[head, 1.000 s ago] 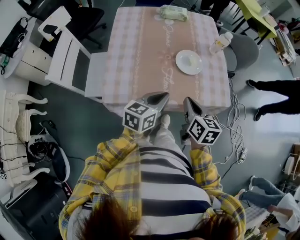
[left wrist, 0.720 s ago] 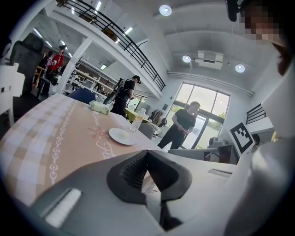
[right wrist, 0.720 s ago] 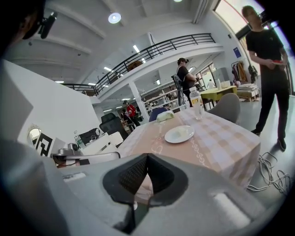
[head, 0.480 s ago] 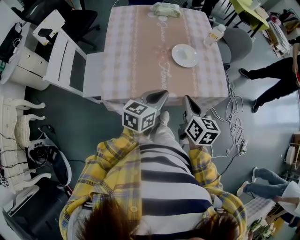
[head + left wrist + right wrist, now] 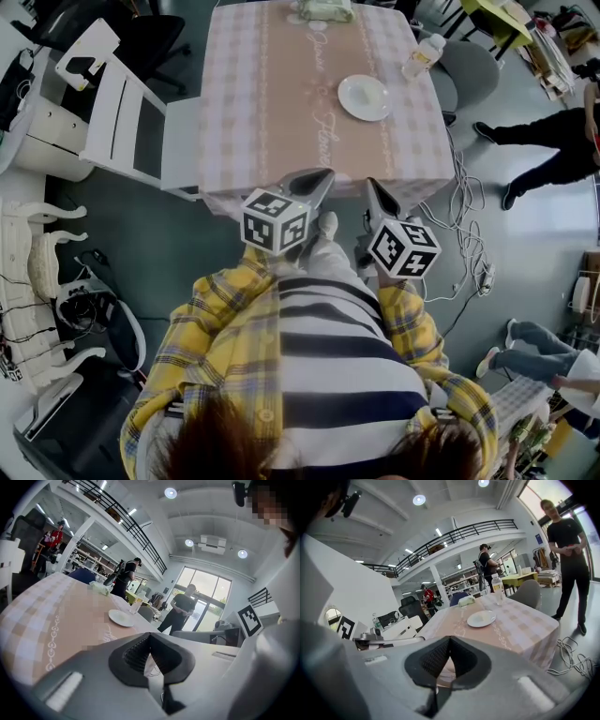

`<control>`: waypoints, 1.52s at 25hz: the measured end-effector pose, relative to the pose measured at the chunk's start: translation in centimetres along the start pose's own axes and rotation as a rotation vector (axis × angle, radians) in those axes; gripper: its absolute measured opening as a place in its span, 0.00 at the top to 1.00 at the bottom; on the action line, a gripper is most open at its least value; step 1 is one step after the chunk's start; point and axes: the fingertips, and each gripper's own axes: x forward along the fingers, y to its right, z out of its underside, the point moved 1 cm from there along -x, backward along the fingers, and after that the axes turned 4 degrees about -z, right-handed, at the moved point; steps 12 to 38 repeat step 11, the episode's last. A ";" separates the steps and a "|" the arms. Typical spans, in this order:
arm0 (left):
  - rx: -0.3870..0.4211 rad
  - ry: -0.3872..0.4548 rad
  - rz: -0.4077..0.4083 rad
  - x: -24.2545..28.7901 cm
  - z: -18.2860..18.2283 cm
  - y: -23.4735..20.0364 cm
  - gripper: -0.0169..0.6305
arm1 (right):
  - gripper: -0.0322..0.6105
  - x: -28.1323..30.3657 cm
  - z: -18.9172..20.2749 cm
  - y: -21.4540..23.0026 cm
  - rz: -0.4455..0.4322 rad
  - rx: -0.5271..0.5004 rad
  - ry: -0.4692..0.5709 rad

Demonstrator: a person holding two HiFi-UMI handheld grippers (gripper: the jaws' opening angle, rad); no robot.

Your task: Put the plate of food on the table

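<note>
A white plate (image 5: 364,97) rests on the right half of the pink checked table (image 5: 281,103); whatever lies on it is too pale to make out. The left gripper view shows the plate (image 5: 121,618) far ahead, and the right gripper view has the plate (image 5: 481,618) ahead of the jaws too. My left gripper (image 5: 320,180) and right gripper (image 5: 375,193) are held side by side at the table's near edge, well short of the plate. Both are shut with nothing between the jaws, left gripper (image 5: 150,637) and right gripper (image 5: 450,642).
A clear bottle (image 5: 419,56) stands at the table's right edge and a tissue pack (image 5: 325,11) lies at the far end. White chair (image 5: 122,112) left of the table, grey chair (image 5: 466,70) right. Cables (image 5: 464,234) trail on the floor. A person (image 5: 548,150) stands at right.
The table and plate have slid upward and slightly left in the head view. Both grippers keep their place before my body, still shut. The person at right has walked.
</note>
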 end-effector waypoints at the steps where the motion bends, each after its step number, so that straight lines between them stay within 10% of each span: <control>1: 0.000 0.001 0.001 0.0 0.0 0.0 0.97 | 0.95 0.1 -0.1 0.0 0.000 -0.002 -0.001; 38: -0.007 0.003 0.001 0.8 -0.5 0.1 0.97 | 0.95 0.5 -0.6 0.8 -0.004 -0.006 -0.016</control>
